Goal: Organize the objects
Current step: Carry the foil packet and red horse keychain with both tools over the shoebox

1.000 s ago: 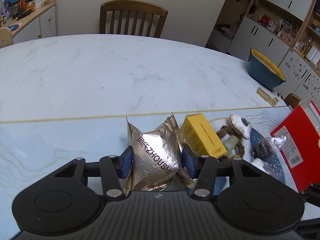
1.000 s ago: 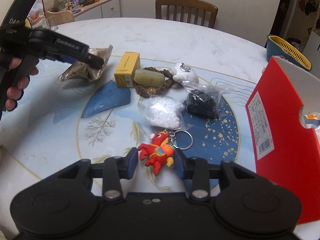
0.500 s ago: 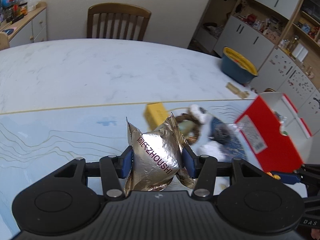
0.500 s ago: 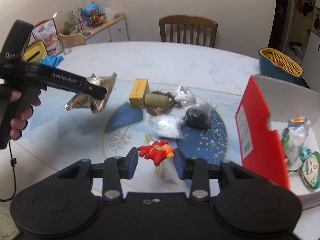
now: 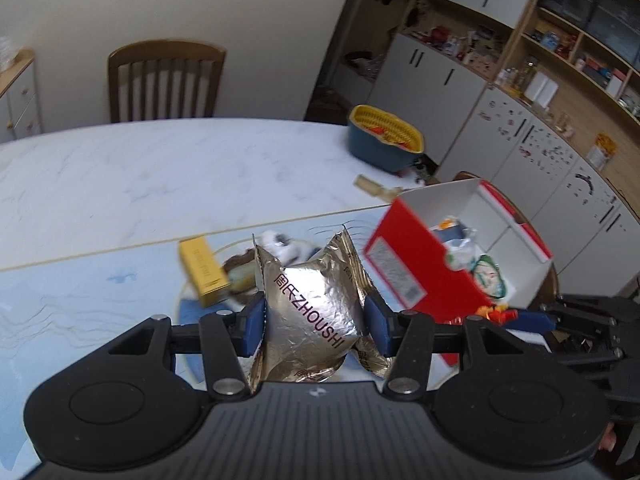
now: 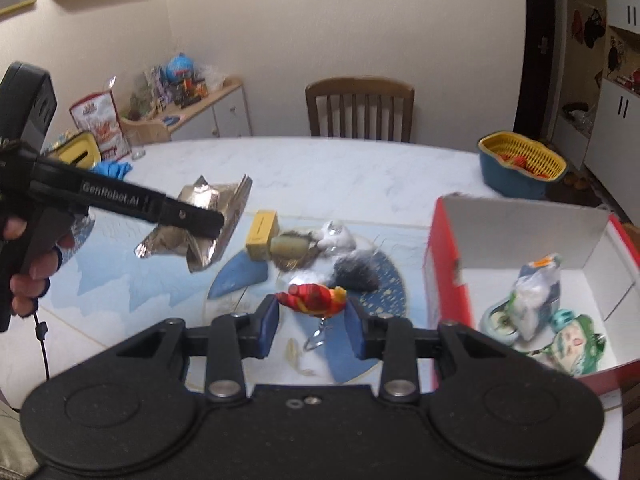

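My left gripper (image 5: 315,320) is shut on a silver foil packet (image 5: 310,312) and holds it in the air above the table; the packet also shows in the right wrist view (image 6: 208,220). My right gripper (image 6: 313,322) is shut on a red and yellow toy keychain (image 6: 314,300), lifted off the table with its ring hanging below. A red box (image 6: 448,272) with a white inside stands open at the right and holds several small items. It also shows in the left wrist view (image 5: 416,268), to the right of the packet.
On the blue mat lie a yellow box (image 6: 262,234), a rope ring with a green bar (image 6: 290,246), a white toy (image 6: 338,236) and a dark bag (image 6: 354,272). A blue and yellow basket (image 6: 520,166) stands at the far right. A wooden chair (image 6: 360,110) stands behind the table.
Both grippers have risen and swung right toward the red box, each carrying its object. The box's open inside has come into view.
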### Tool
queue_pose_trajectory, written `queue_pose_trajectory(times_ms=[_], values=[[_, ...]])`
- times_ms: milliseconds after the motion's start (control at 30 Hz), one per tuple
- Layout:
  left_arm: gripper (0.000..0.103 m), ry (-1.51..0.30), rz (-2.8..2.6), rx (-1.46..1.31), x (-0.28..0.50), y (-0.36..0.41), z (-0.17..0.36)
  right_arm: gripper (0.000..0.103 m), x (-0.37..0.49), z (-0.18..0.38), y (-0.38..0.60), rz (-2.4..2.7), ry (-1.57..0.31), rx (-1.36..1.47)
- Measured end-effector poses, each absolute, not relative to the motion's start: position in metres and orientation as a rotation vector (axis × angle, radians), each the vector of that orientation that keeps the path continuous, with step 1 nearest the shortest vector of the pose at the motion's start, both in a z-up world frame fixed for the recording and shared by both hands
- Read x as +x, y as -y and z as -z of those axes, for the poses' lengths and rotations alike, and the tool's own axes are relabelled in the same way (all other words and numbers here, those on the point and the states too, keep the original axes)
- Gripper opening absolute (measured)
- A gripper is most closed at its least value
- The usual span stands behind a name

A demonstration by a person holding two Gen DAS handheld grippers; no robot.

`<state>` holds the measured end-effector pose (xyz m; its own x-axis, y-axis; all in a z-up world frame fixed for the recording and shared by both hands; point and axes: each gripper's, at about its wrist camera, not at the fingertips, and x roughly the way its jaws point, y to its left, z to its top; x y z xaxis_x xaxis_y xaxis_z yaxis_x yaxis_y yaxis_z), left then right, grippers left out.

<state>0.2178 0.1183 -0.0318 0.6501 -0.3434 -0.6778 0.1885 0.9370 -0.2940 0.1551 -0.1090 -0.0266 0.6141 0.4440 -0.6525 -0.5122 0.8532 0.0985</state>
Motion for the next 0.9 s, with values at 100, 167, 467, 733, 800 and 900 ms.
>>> queue_pose_trajectory(times_ms=[100,167,467,733,800,900], values=[[0.052,-0.805,0.325,-0.2,0.222,-0.103,0.025,0.034,0.157,0.017,0.125,-0.537,-0.692,-0.077],[0.052,-0.795,0.337,-0.187,0.226,-0.092,0.019,0.034,0.159,0.01,0.136,-0.526,-0.67,-0.066],[0.052,-0.759,0.384,-0.14,0.247,-0.033,0.0,0.034,0.18,-0.011,0.194,-0.472,-0.597,-0.061],[0.052,-0.793,0.437,-0.091,0.268,0.038,0.005,0.034,0.205,-0.011,0.248,-0.429,-0.586,-0.046],[0.052,-0.803,0.451,-0.081,0.273,0.056,0.008,0.034,0.211,-0.011,0.261,-0.418,-0.585,-0.043],[0.052,-0.823,0.47,-0.062,0.281,0.082,0.014,0.034,0.222,-0.009,0.281,-0.406,-0.588,-0.038]])
